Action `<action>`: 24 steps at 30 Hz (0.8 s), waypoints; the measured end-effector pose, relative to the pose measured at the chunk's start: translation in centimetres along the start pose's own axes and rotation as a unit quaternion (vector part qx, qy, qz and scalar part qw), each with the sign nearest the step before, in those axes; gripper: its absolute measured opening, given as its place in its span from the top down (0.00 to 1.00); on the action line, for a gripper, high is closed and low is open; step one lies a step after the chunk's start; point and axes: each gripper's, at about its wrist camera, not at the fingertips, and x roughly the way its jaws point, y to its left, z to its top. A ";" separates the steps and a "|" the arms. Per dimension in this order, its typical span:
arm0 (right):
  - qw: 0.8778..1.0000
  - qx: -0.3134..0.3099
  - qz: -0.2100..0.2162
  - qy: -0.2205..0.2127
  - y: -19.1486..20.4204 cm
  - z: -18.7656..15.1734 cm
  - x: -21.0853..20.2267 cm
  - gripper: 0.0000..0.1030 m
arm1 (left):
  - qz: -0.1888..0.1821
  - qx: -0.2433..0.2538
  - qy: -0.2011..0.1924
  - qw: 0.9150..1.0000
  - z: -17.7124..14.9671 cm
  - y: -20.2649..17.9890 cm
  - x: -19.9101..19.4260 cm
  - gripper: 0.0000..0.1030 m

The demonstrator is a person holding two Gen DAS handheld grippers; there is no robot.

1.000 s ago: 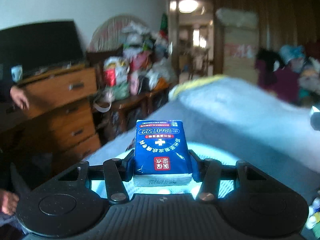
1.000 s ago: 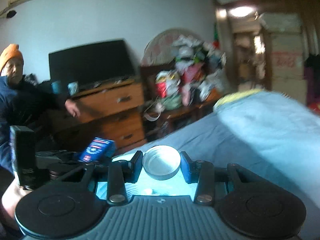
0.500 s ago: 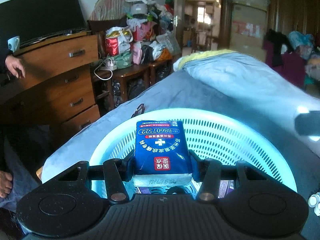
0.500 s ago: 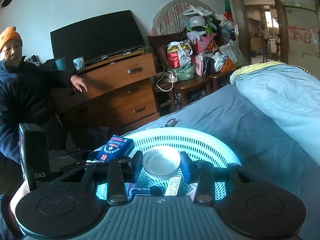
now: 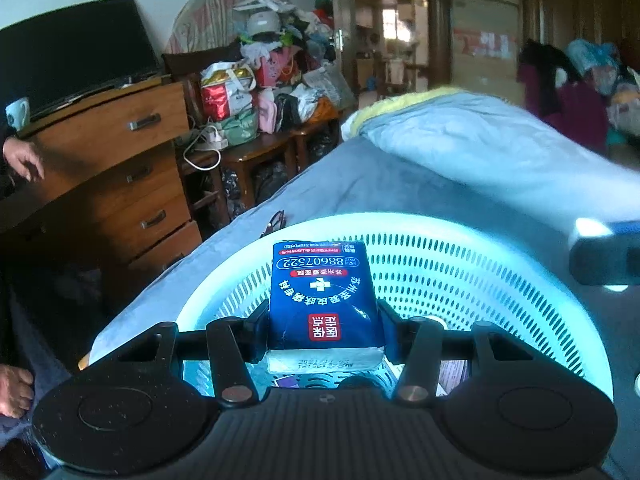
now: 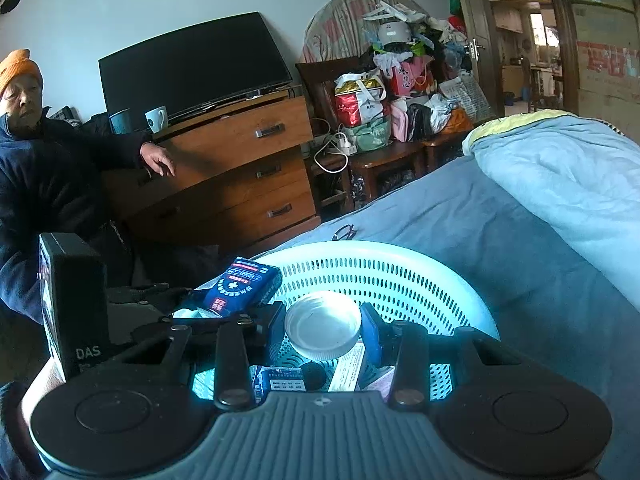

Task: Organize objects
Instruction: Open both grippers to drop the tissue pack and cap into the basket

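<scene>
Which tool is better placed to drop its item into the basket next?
Right, probably. The right tool holds the white lid over the middle of the white basket. The left tool holds its blue tissue pack nearer the basket's near rim.

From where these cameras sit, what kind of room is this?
Most likely a lived-in bedroom: a bed with a blue quilt, a wooden dresser carrying a television, and piled bags behind.
</scene>
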 end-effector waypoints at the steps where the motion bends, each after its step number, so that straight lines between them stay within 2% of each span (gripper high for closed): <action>1: 1.000 0.000 0.000 0.001 0.1 0.0 0.2 0.59 | 0.001 0.003 0.001 1.000 0.0 -0.2 0.1 0.49; 24: 1.000 0.005 -0.003 0.011 0.0 -0.7 2.3 0.59 | 0.000 0.018 0.012 1.000 -0.7 -1.4 1.4 0.49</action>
